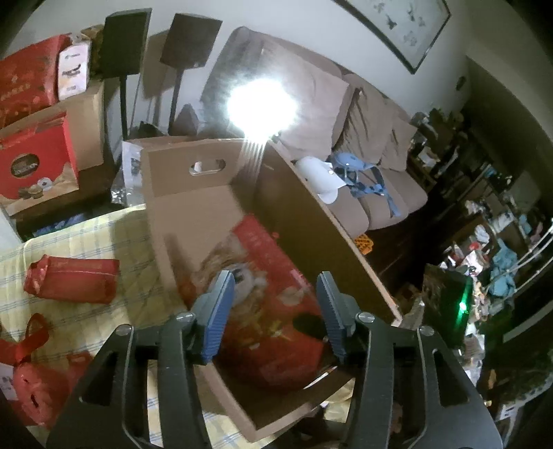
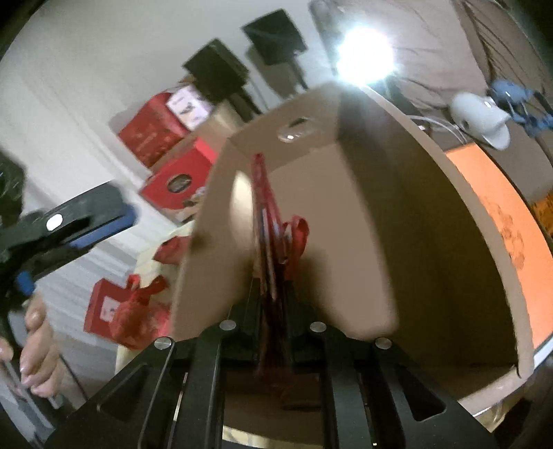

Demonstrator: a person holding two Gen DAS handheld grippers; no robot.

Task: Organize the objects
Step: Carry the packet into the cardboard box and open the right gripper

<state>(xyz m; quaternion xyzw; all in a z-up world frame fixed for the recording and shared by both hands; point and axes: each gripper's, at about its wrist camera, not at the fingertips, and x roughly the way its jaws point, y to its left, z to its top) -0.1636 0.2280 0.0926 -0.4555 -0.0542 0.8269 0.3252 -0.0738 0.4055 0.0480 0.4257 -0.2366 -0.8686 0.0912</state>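
Yellow checked cloth [image 1: 103, 235] over the table, striped in pale blue, filling the 9 o'clock side of the left wrist view. Beige sofa [image 1: 363, 138] behind at 1 o'clock, white and blue odds lying on its seat. Two dark speakers on stands [image 1: 126, 41] against the white wall at 11 o'clock, framed picture [image 1: 397, 27] high at 1 o'clock, harsh lamp glare [image 1: 261, 107] dead centre up top. Cluttered shelves off at 3 o'clock, too dim to sort out.

Open cardboard box [image 1: 193, 179] on the cloth, handle slot cut in its far wall. Inside, lying flat on the bottom: a red printed gift bag [image 1: 276, 283]. Left gripper [image 1: 273, 311] hanging right over that bag, blue pads parted about halfway, gripping nothing.

Over to the right wrist view: same box from the other side, orange outer panel [image 2: 490, 207] at 3 o'clock. Right gripper [image 2: 273, 311] pinched nearly closed on a thin red folded bag [image 2: 266, 214], held edge-up inside the box, red ribbon handle [image 2: 297, 235] curling off it.

Outside the box, on the cloth at 9 o'clock: a red rolled packet [image 1: 72, 279] and a red ribbon-handled bag [image 1: 41, 380] nearer the edge. Stacked red gift boxes [image 1: 34, 162] at 10 o'clock by the wall.
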